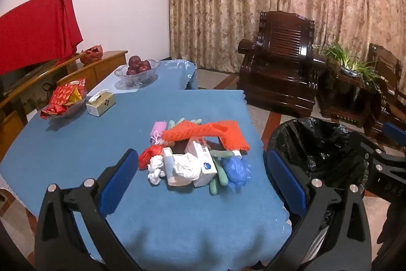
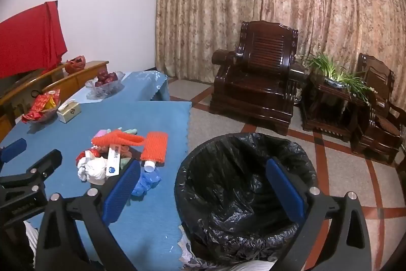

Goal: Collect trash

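A heap of trash (image 1: 195,156) lies in the middle of the blue tablecloth (image 1: 76,144): orange foam netting (image 1: 203,131), a white carton (image 1: 203,159), crumpled white tissue (image 1: 156,168), a blue glove (image 1: 237,169) and green pieces. My left gripper (image 1: 203,182) hangs open just short of the heap, nothing between its fingers. In the right wrist view the same heap (image 2: 121,156) lies to the left, and my right gripper (image 2: 203,184) stands open above a bin lined with a black bag (image 2: 236,189). That bin (image 1: 319,149) stands off the table's right edge.
At the table's far left are a glass bowl of red snack packets (image 1: 64,100), a tissue box (image 1: 101,103) and a bowl of red fruit (image 1: 137,69). Dark wooden armchairs (image 2: 256,78) and a potted plant (image 2: 335,75) stand before the curtain across the tiled floor.
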Tool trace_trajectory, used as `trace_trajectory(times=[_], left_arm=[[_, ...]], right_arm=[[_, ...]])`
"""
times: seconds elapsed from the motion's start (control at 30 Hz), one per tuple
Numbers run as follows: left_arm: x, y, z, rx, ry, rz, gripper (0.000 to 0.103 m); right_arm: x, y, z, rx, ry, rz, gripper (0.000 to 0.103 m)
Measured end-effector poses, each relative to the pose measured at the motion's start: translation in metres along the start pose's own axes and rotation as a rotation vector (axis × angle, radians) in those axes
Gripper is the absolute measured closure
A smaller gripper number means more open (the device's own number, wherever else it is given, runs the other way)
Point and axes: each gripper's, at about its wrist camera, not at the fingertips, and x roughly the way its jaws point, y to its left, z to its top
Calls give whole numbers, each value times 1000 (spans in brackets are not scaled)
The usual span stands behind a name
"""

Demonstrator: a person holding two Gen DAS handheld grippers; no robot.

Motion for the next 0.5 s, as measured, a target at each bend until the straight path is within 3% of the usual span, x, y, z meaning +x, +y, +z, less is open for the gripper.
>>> trace_trajectory(times=[0.5], left_arm=[[0, 1, 0, -4, 3, -5, 5]], right_arm=[[0, 2, 1, -6, -5, -3, 6]])
